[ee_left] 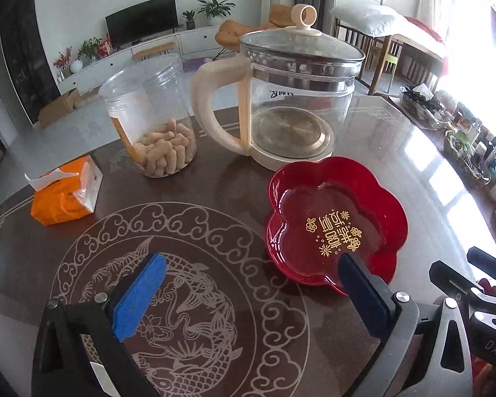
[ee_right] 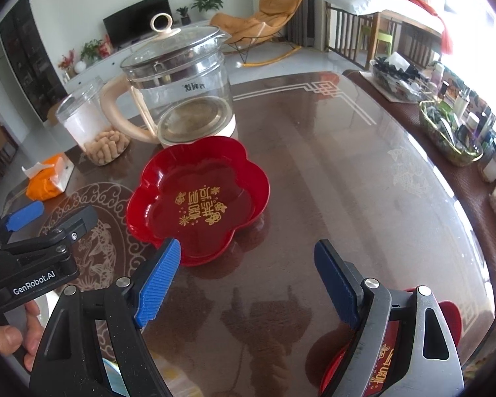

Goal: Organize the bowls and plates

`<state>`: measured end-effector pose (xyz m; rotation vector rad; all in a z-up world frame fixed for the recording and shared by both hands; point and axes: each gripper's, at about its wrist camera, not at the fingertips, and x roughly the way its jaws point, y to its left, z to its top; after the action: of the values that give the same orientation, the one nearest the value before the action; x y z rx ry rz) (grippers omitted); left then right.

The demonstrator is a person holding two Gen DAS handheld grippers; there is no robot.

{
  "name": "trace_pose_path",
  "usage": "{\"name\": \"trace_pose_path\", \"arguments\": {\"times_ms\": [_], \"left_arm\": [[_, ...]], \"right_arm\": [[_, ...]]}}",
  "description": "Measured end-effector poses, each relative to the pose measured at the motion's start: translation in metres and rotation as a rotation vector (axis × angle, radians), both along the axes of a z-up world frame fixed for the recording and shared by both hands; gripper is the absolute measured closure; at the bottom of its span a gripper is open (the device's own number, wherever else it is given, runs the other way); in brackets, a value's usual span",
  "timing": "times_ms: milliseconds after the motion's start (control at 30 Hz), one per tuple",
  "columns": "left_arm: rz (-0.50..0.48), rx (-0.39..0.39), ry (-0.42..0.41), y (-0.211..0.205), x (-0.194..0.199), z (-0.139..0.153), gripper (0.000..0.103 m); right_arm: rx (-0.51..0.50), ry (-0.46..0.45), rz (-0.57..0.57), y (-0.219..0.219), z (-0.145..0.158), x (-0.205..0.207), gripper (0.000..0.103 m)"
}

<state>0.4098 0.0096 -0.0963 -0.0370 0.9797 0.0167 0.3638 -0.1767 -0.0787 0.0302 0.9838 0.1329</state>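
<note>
A red flower-shaped plate (ee_left: 334, 221) (ee_right: 198, 198) with gold lettering lies on the dark glass-topped table (ee_right: 330, 172), in front of the kettle. My left gripper (ee_left: 251, 284) is open and empty above the fish pattern. Its right finger (ee_left: 363, 294) overlaps the plate's near rim in the picture; whether it touches I cannot tell. My right gripper (ee_right: 248, 264) is open with nothing between its pads, just short of the plate's near right edge. A second red plate (ee_right: 449, 314) shows at the lower right, mostly hidden behind the right finger. A hand (ee_right: 16, 337) holds the left gripper (ee_right: 54, 215).
A glass kettle (ee_left: 297, 99) (ee_right: 182, 92) with a cream handle stands right behind the plate. A clear jar of snacks (ee_left: 152, 115) and an orange tissue pack (ee_left: 62, 195) sit to its left. Baskets of small items (ee_right: 453, 132) line the table's right edge.
</note>
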Motion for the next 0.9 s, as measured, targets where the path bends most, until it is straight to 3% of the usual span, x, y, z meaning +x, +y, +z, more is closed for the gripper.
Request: {"name": "trace_pose_path", "arguments": {"times_ms": [133,200,300,367,467,500,533,567,600,733,900], "left_arm": [[0.004,-0.066,0.091,0.014,0.036,-0.022,0.000],[-0.006,-0.047,0.145,0.013,0.053,-0.038,0.002],[-0.018,-0.022,0.182,0.006,0.068,-0.054,0.008],[-0.034,-0.027,0.193,0.000,0.074,-0.060,0.014],[-0.030,-0.030,0.213,-0.006,0.079,-0.070,0.039],[-0.025,-0.036,0.225,-0.006,0.080,-0.075,0.062],[-0.031,-0.063,0.229,-0.005,0.080,-0.078,0.074],[-0.035,-0.084,0.224,-0.005,0.079,-0.080,0.080],[-0.041,-0.085,0.220,-0.006,0.076,-0.080,0.087],[-0.080,-0.086,0.166,-0.014,0.052,-0.063,0.088],[-0.166,-0.138,0.120,-0.034,0.009,-0.016,0.088]], "right_arm": [[0.070,0.072,-0.039,-0.018,-0.015,0.026,0.018],[0.126,0.140,-0.042,-0.026,-0.026,0.043,0.018],[0.184,0.171,-0.079,-0.034,-0.038,0.061,0.018],[0.231,0.195,-0.086,-0.034,-0.049,0.072,0.018],[0.254,0.239,-0.098,-0.029,-0.067,0.083,0.020],[0.237,0.249,-0.100,-0.026,-0.072,0.085,0.023],[0.222,0.257,-0.101,-0.023,-0.076,0.085,0.030],[0.231,0.270,-0.093,-0.022,-0.080,0.084,0.068],[0.272,0.277,-0.087,-0.023,-0.083,0.083,0.078],[0.237,0.260,-0.069,-0.021,-0.070,0.063,0.080],[0.267,0.209,-0.067,-0.046,-0.032,0.023,0.080]]}}
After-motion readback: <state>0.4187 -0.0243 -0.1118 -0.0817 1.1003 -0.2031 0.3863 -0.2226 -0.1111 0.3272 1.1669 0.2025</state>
